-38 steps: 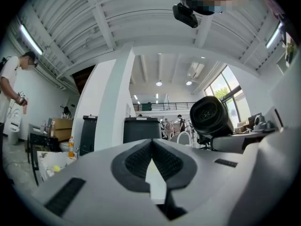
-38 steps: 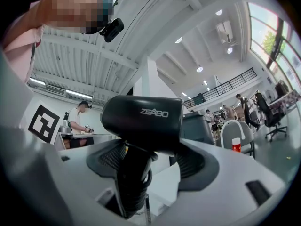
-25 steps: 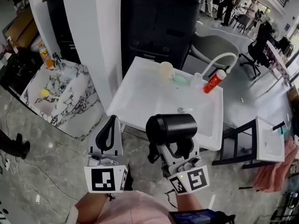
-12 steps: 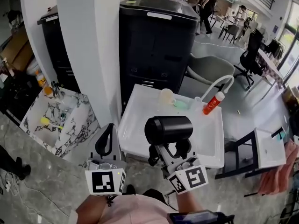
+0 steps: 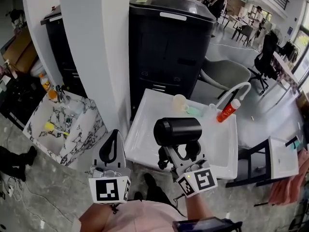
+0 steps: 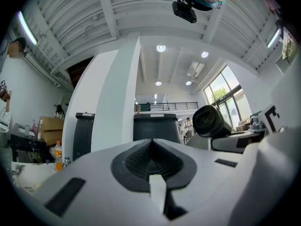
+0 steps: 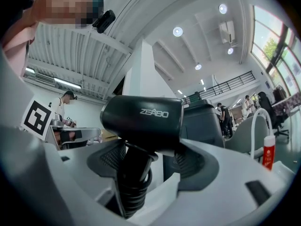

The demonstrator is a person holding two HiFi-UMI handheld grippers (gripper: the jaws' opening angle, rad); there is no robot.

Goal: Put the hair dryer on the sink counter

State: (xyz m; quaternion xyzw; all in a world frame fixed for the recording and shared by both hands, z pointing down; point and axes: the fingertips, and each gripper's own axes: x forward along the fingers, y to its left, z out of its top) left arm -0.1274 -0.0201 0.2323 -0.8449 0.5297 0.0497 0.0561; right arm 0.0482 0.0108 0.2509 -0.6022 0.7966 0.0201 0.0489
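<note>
My right gripper [image 5: 179,152] is shut on the handle of a black hair dryer [image 5: 177,131], which stands with its barrel lying sideways over the front edge of the white sink counter [image 5: 145,134]. In the right gripper view the hair dryer [image 7: 142,117] fills the middle, its handle and coiled cord down between the jaws of the right gripper [image 7: 151,160]. My left gripper [image 5: 112,148] is level to the left of the counter, jaws pressed together with nothing in them; the left gripper [image 6: 151,158] shows shut in its own view, with the hair dryer [image 6: 210,121] at right.
On the sink counter stand a cream cup [image 5: 179,102], a green dish [image 5: 193,111], a red bottle [image 5: 228,110] and a white curved faucet [image 5: 234,92]. A marble sink [image 5: 63,129] with small items lies left. A black cabinet [image 5: 169,47] and white pillar [image 5: 96,47] stand behind.
Both grippers and the hair dryer have come closer to the white sink counter; the dryer now hangs over its front edge. Both jaws keep their stance.
</note>
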